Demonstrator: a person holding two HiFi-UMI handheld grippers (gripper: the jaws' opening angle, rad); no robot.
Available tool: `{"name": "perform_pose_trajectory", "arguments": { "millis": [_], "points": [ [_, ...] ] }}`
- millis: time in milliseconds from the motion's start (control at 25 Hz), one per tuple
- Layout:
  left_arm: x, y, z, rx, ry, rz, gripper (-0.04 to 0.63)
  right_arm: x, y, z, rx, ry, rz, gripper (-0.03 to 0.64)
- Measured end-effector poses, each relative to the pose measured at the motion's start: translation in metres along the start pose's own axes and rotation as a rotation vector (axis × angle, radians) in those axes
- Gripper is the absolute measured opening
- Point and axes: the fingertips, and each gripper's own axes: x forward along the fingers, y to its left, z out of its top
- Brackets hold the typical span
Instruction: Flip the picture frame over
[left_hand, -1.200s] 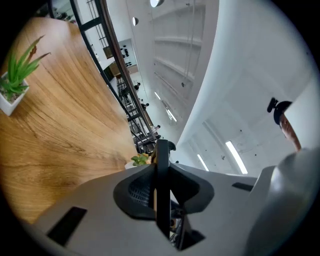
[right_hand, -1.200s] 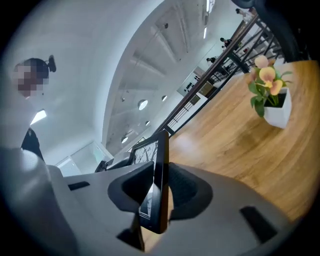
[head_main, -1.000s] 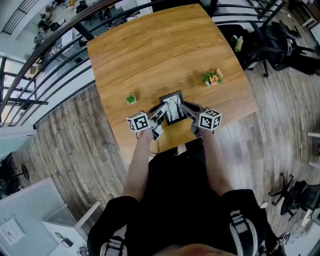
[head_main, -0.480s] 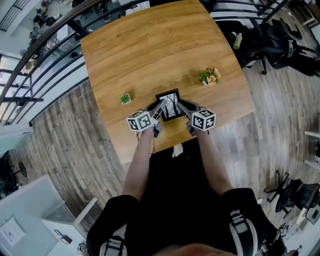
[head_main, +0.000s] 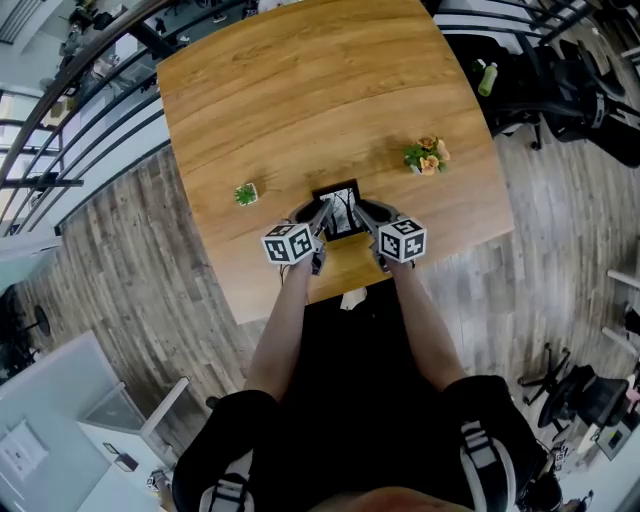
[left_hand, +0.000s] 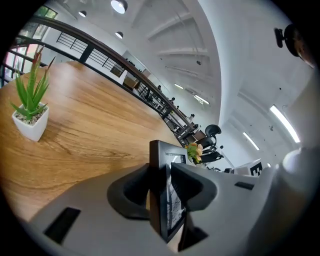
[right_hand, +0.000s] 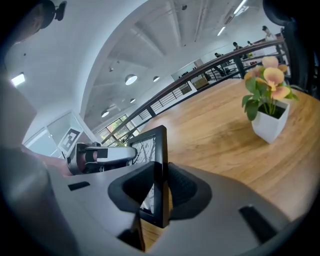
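Picture frame (head_main: 343, 211) between succulent (head_main: 245, 194) and flowers (head_main: 427, 156)

Picture frame (head_main: 342, 205) sides hidden by gripper fingers (head_main: 366, 216); print too small.

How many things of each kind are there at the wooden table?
1 black rectangular picture frame
2 small potted plants in white pots: spiky green plant, orange-flowered plant
Total: 3

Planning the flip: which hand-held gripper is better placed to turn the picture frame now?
Right, probably. The right hand-held gripper is clamped on the picture frame edge. The left hand-held gripper has just been opening its jaws, with the frame's other edge between them, so its hold looks loose.
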Motion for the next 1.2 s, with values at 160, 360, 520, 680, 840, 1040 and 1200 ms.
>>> {"name": "perform_pose_trajectory", "arguments": {
  "millis": [160,360,520,680,840,1040,1200],
  "points": [
    [0.006,0.015,-0.006,0.022,0.025,0.056,0.135,0.012,-0.007,-0.008,-0.004,0.034,-0.015,0.092],
    [0.009,0.022,-0.008,0.122,0.030,0.115,0.147,0.023,-0.012,-0.013,-0.095,0.087,-0.044,0.092],
    [0.015,0.029,-0.009,0.124,0.033,0.134,0.150,0.029,-0.018,-0.012,-0.132,0.110,-0.059,0.092],
    [0.019,0.034,-0.008,0.135,0.039,0.151,0.155,0.033,-0.020,-0.011,-0.139,0.113,-0.066,0.092],
    [0.020,0.038,-0.008,0.141,0.039,0.165,0.160,0.036,-0.021,-0.011,-0.151,0.117,-0.073,0.092],
    [0.022,0.041,-0.008,0.179,0.048,0.190,0.163,0.038,-0.023,-0.010,-0.174,0.121,-0.091,0.092],
    [0.024,0.045,-0.008,0.180,0.045,0.197,0.163,0.041,-0.024,-0.010,-0.193,0.125,-0.099,0.092]
  ]
}}
